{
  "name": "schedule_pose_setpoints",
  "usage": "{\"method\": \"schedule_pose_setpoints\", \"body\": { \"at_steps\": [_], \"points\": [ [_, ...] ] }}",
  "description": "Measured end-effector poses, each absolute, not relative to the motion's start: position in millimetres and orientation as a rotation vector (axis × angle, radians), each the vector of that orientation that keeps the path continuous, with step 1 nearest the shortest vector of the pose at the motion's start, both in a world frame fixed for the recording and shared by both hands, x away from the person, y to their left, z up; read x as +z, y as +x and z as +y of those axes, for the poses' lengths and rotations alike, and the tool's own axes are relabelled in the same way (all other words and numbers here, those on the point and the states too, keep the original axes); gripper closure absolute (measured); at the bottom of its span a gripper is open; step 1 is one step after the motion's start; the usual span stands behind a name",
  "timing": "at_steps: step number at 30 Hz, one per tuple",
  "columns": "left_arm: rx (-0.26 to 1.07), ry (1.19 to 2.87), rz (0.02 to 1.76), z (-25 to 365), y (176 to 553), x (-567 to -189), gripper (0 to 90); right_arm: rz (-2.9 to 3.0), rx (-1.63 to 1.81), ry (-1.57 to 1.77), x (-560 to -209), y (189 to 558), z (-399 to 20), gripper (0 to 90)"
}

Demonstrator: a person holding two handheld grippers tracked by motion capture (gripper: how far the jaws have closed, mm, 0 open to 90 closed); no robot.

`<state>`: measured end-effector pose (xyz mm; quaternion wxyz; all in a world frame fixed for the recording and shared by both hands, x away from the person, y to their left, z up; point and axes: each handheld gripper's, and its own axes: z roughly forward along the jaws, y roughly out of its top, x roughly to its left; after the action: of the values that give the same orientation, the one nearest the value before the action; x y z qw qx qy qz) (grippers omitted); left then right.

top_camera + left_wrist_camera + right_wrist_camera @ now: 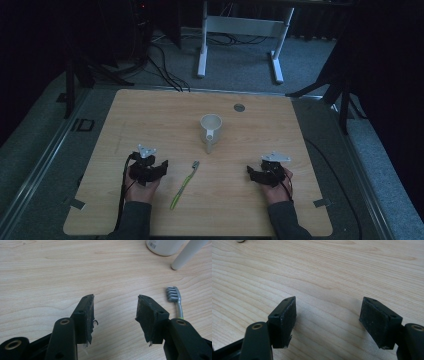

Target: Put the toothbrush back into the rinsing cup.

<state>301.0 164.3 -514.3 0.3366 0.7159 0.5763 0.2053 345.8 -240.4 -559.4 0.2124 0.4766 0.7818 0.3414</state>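
Observation:
A white mug (211, 129) stands near the middle of the wooden table (150, 115), its handle toward the person; its base (163, 246) and handle (188, 252) appear at the top right of the left gripper view. A toothbrush with a green handle and grey head (183, 184) lies in front of the mug; its head (173, 294) lies just right of the left jaws. My left gripper (161, 166) rests left of the toothbrush, open over bare wood (115, 308). My right gripper (251, 173) rests at the right, open, nothing between its jaws (328, 315).
A small grey disc (239, 107) is set in the table near its far edge. Beyond the table stand a white desk frame (240, 35) and cables on grey carpet. Dark stands flank the table at both sides.

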Motion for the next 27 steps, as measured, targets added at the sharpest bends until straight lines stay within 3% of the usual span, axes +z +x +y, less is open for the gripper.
{"method": "schedule_pose_setpoints", "body": {
  "at_steps": [27],
  "points": [
    [0.481,1.925,1.404,149.2,297.8,-489.0,50.2,2.170,0.950,1.324,-559.4,345.7,-240.3,29.1]
  ]
}}
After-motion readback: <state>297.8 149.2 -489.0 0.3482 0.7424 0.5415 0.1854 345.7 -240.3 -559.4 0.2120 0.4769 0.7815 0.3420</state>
